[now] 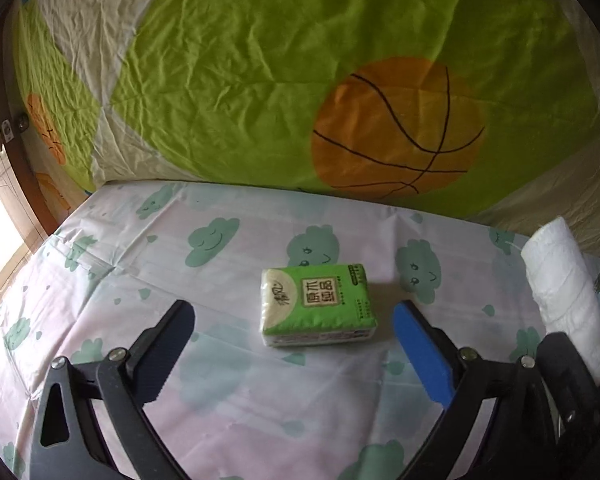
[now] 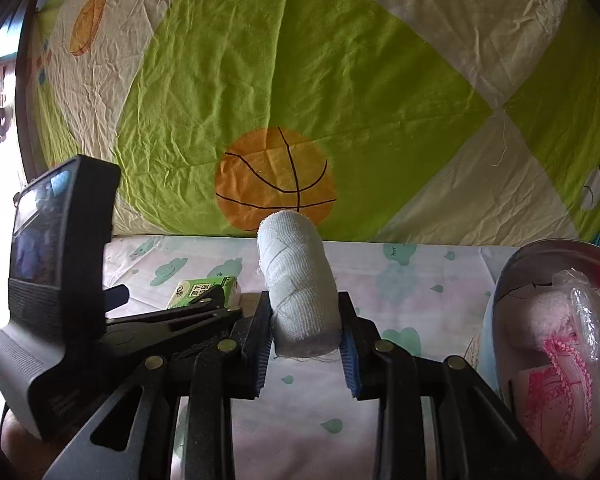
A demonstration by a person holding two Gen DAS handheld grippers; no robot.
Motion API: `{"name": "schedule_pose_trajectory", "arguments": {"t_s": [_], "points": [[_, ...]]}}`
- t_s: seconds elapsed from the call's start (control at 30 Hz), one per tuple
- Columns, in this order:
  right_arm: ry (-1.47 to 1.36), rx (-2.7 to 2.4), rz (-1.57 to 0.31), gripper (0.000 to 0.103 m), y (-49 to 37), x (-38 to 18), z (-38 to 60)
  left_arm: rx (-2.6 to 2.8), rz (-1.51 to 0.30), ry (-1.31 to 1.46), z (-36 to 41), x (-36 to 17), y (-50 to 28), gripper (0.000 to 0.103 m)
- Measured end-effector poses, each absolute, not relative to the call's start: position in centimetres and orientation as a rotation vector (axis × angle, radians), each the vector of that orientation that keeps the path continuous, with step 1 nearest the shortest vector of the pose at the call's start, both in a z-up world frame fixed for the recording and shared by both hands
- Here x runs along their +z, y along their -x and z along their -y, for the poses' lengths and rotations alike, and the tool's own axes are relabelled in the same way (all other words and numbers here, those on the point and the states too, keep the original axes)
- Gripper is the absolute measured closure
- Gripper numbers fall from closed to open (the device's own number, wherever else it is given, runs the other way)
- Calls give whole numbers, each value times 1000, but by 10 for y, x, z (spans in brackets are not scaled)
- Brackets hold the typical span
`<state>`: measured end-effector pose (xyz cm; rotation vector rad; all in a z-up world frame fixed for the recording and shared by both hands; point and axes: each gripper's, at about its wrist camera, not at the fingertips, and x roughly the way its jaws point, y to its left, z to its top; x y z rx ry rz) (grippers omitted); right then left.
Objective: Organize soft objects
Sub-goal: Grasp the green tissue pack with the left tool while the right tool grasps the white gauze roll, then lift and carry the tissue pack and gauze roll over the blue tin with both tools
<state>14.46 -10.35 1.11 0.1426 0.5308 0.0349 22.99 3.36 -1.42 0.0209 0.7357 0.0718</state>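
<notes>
A green tissue pack (image 1: pixel 319 305) lies flat on the cloud-print sheet (image 1: pixel 120 248). My left gripper (image 1: pixel 294 316) stands open around it, one finger on each side, neither touching the pack. My right gripper (image 2: pixel 305 320) is shut on a white gauze roll (image 2: pixel 300 280), which sticks out forward between the two pads, lifted off the sheet. In the left wrist view the same gauze roll (image 1: pixel 564 292) shows at the right edge, with the right gripper's dark body below it. In the right wrist view the tissue pack (image 2: pixel 204 289) shows to the left, behind the left gripper's fingers.
A green and cream quilt with basketball prints (image 1: pixel 300 80) rises behind the sheet. At the right stands a round metal tin (image 2: pixel 504 300) holding a pink and white knitted thing and a clear wrapper. The left gripper's body and camera housing (image 2: pixel 56 280) fill the left of the right wrist view.
</notes>
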Motion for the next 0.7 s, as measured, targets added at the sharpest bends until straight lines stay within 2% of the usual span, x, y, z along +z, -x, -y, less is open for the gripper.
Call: {"name": "schedule_pose_trajectory", "arguments": {"t_s": [0.07, 0.13, 0.17, 0.23, 0.3, 0.47, 0.7], "points": [[-148, 27, -528, 70, -145, 12, 104, 82, -775, -23, -24, -20, -244, 13], [-149, 23, -528, 70, -145, 12, 105, 70, -824, -7, -19, -27, -258, 24], [-148, 24, -528, 70, -145, 12, 105, 77, -852, -4, -17, -33, -264, 24], [-144, 26, -532, 70, -146, 12, 104, 112, -906, 3, -17, -43, -273, 32], [-139, 29, -534, 70, -147, 11, 103, 99, -930, 36, -20, -47, -276, 35], [-131, 20, -503, 70, -142, 13, 102, 92, -910, 66, -23, -45, -270, 35], [-73, 17, -416, 70, -129, 20, 90, 143, -687, 56, -41, -9, -211, 35]]}}
